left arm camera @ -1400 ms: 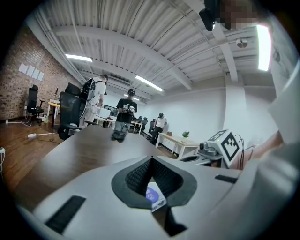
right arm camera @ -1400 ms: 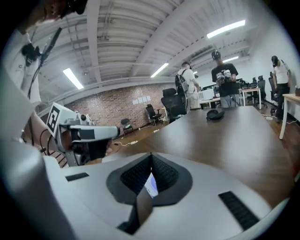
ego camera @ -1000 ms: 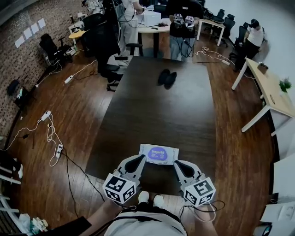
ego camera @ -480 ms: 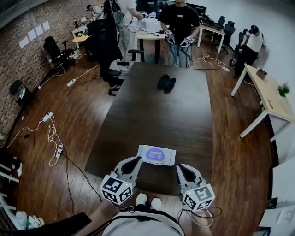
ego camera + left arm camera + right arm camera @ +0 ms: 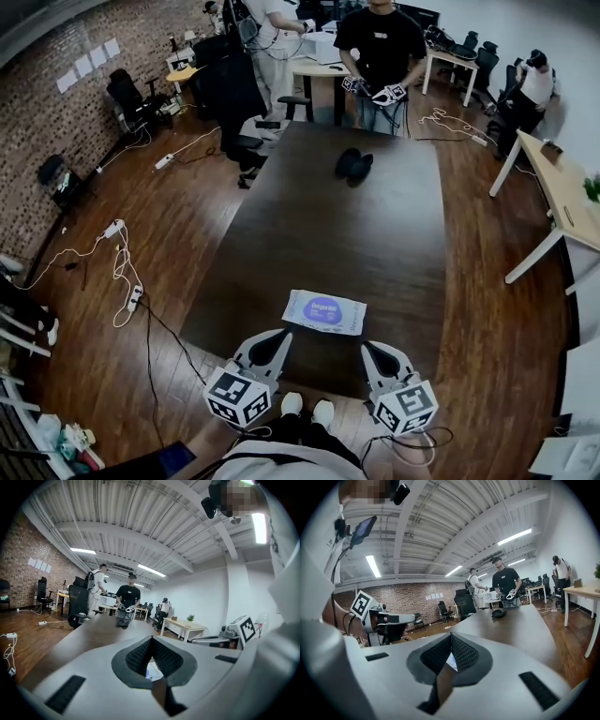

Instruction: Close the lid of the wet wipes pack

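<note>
Wipes: one pack (image 5: 323, 312), flat, soft, white and rectangular, with a purple oval patch at its middle. Whether its lid is down cannot be told. It is laid slightly askew near the near edge of the bench (image 5: 309, 234), just ahead of the tongs and between their tips, touched by neither.

Tongs: two. Left tongs (image 5: 280, 336) and right tongs (image 5: 369, 349) are held at the bench's near edge, pointed away from the person. Each is built of a grey shell with black ribbed pads and a white cube with black square markers at the rear. In the left gripper view the pads are seen pressed together at the tips with nothing gripped. A sliver of the pack is seen through the gap lower down. The same is seen in the right gripper view: tips together, nothing held.

Bench: one, long, rectangular, dark and matte. One black item (image 5: 353, 164) is left near its far end, too small to be named.

Two white shoes (image 5: 307, 405) are seen below the tongs.

Room: a glossy brown plank floor (image 5: 178, 225), with white cables (image 5: 120, 267) trailed across it at the left. A brick wall (image 5: 56, 122) is at the left, and black office chairs are beyond the bench. One pale side bench (image 5: 562, 202) is at the right. Three people are counted past the far end. The ceiling (image 5: 154, 531) is white and ribbed, with strip lights.
</note>
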Motion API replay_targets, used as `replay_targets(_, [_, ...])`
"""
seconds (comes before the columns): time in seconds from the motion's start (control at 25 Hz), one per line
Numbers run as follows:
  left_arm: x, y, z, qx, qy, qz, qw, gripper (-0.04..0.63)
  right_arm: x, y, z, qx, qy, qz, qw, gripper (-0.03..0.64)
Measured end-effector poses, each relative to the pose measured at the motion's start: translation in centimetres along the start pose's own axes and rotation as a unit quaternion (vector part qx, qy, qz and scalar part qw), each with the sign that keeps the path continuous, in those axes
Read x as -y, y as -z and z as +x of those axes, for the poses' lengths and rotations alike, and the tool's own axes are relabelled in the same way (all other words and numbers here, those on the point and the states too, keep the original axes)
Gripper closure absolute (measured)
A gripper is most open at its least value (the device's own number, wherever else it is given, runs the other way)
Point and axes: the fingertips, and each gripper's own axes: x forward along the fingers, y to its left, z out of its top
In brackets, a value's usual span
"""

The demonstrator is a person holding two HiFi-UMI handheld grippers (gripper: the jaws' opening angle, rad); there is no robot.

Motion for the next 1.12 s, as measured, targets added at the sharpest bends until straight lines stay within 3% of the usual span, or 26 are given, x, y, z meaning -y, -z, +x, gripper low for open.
replay_targets(0.56, [1.2, -0.8, -5.3, 0.035, 0.023, 0.017, 0.999, 0.597, -6.8, -1.1, -1.8, 0.018, 0.004, -0.028, 0.999, 0.609])
replay_targets(1.12, [1.2, 2.9, -23.4, 0.043, 0.055, 0.028, 0.9972, 0.597, -22.0, 1.5, -9.4, 0.053, 0.089, -0.047, 0.994, 0.609])
